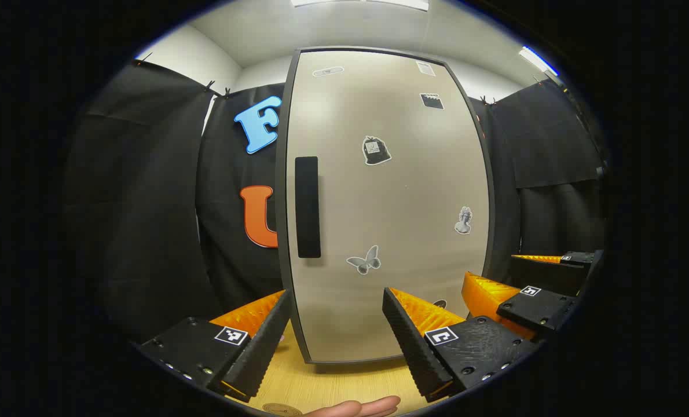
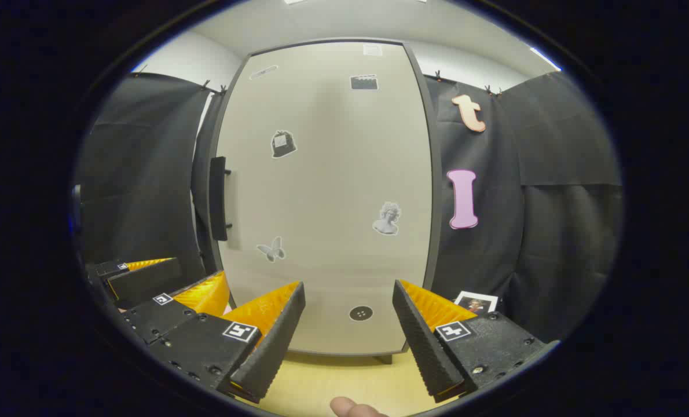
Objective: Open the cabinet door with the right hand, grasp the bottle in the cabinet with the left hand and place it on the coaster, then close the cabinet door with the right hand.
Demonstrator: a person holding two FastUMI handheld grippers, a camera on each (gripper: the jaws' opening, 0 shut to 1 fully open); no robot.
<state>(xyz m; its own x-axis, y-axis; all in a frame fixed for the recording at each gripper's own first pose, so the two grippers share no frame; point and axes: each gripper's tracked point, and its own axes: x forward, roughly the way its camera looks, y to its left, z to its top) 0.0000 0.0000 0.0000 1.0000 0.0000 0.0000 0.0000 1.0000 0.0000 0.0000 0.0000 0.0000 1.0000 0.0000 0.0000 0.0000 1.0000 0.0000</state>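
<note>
Both fingers of the right gripper (image 2: 349,330) stand spread wide with nothing between them, aimed at the closed cabinet door (image 2: 321,197). Its black handle (image 2: 218,198) runs upright along the door's left edge, up and to the left of those fingers. The left gripper (image 1: 337,336), equally spread and empty, sits nearer that edge. Any bottle is hidden behind the door.
</note>
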